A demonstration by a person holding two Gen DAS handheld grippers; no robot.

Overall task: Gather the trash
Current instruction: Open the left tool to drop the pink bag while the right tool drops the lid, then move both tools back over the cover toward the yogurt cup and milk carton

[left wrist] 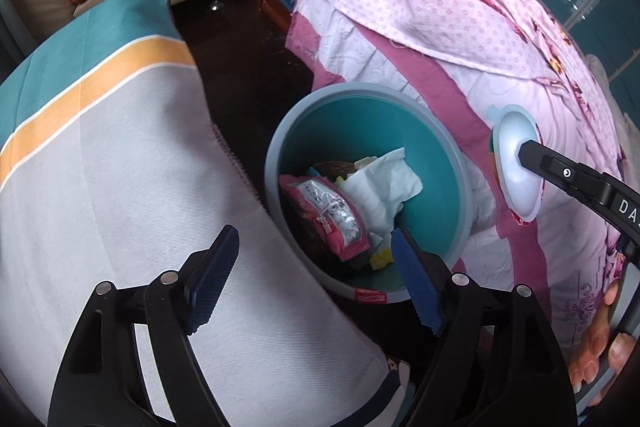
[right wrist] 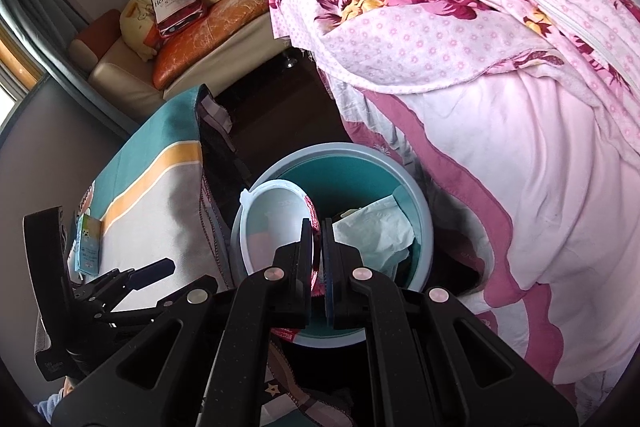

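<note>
Broadly, a bed draped in a pink floral quilt (right wrist: 460, 27) fills the right of both views, and a table under a teal, yellow and white striped cloth (left wrist: 120, 147) fills the left. Between them on the dark floor stands a round teal bin (left wrist: 352, 127) with a pale blue rim. It already holds a crumpled white tissue (left wrist: 384, 187) and a pink snack wrapper (left wrist: 332, 215), with smaller scraps beneath.

Judging by this layout, the step in hand is the drop. The left gripper (left wrist: 316, 279) hangs over the near rim of the bin with its jaws wide and nothing between them. The right gripper (right wrist: 318, 255) is pinched tight on the red-printed edge of a shallow white plastic cup lid (right wrist: 272, 223), a round piece with a small tab.

In the right wrist view the lid stands on edge above the bin mouth, its hollow face turned left and its tab pointing up and left. Being a disc, it has no real long axis; its flat plane runs roughly upright.

Next, the right jaws likely need to part while the lid is over the opening, so that it falls inside rather than catching the rim.
</note>
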